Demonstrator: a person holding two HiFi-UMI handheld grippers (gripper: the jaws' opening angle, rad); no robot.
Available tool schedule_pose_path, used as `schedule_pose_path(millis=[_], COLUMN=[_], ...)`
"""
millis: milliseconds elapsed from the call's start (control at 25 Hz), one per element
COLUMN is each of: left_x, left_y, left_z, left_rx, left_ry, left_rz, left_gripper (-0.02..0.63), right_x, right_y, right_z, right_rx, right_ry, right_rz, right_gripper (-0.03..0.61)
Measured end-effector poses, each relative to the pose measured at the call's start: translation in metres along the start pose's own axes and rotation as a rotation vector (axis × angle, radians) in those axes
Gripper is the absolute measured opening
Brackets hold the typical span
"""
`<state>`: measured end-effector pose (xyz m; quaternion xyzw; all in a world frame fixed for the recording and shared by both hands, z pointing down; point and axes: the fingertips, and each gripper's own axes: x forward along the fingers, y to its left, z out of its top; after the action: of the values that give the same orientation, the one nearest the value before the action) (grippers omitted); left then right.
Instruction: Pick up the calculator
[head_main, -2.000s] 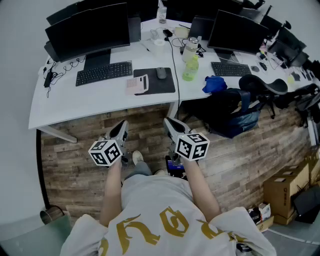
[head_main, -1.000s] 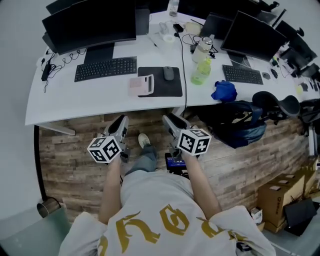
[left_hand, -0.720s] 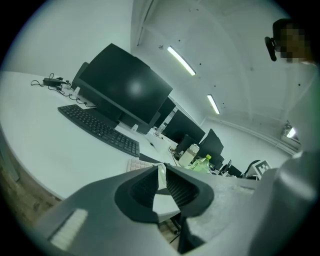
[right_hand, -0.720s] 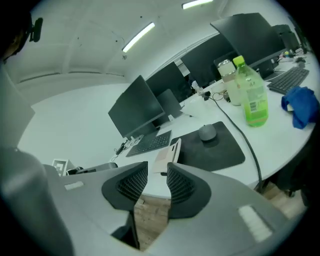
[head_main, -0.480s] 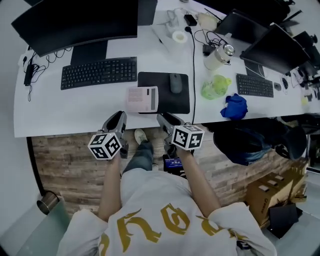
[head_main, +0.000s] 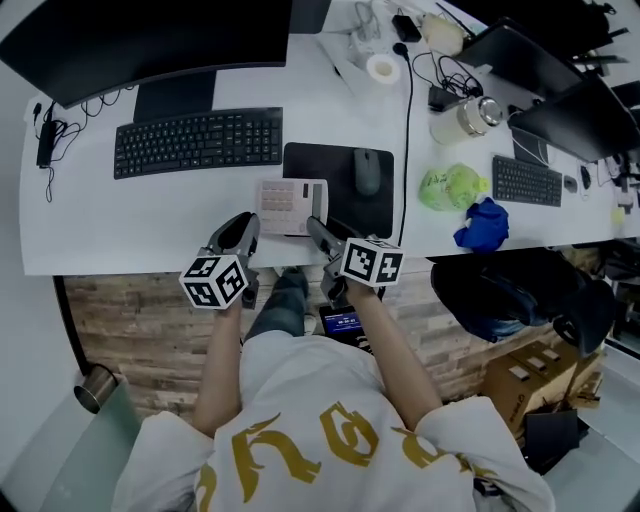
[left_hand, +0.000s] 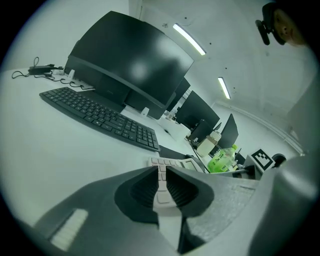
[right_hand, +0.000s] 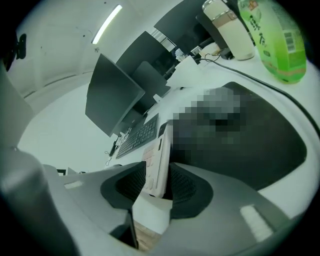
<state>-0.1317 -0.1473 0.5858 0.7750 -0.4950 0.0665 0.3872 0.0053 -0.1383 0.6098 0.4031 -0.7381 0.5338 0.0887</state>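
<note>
Right gripper (head_main: 313, 223) reached calculator (head_main: 288, 206) (long axis left-right); fingers (right_hand: 191, 188) straddle it.

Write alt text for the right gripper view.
The right gripper holds its jaws apart, with the near edge of the calculator in the gap between them. Behind: a black mouse pad, a green bottle, a keyboard.

The calculator (head_main: 290, 206), a pale flat slab with rows of light keys and a darker strip at its right end, lay face up near the front edge of the white desk (head_main: 120, 220), its right end overlapping the black mouse pad (head_main: 338, 190).
</note>
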Motion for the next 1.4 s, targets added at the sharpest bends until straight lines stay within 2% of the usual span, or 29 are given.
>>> schedule_pose_path(millis=[280, 400, 680, 880, 1160, 1400], left_x=[0.011, 0.016, 0.022, 0.023, 0.016, 0.001], left_y=[0.000, 0.000, 0.002, 0.003, 0.005, -0.001], left_z=[0.003, 0.003, 0.003, 0.004, 0.016, 0.026], left_rx=[-0.021, -0.045, -0.056, -0.063, -0.086, -0.057], left_ry=[0.016, 0.011, 0.018, 0.022, -0.024, -0.075], left_rz=[-0.025, -0.041, -0.051, -0.049, -0.042, -0.003], left_gripper=[0.049, 0.049, 0.049, 0.049, 0.044, 0.044], right_x=[0.016, 0.018, 0.023, 0.023, 0.017, 0.007], right_y=[-0.003, -0.006, -0.005, -0.004, 0.009, 0.020], right_z=[0.002, 0.002, 0.002, 0.003, 0.012, 0.021], right_rx=[0.045, 0.093, 0.165, 0.191, 0.188, 0.232], right_ry=[0.010, 0.012, 0.046, 0.053, 0.042, 0.009], right_rz=[0.003, 0.025, 0.093, 0.100, 0.134, 0.173], right_gripper=[0.154, 0.109, 0.106, 0.100, 0.100, 0.100])
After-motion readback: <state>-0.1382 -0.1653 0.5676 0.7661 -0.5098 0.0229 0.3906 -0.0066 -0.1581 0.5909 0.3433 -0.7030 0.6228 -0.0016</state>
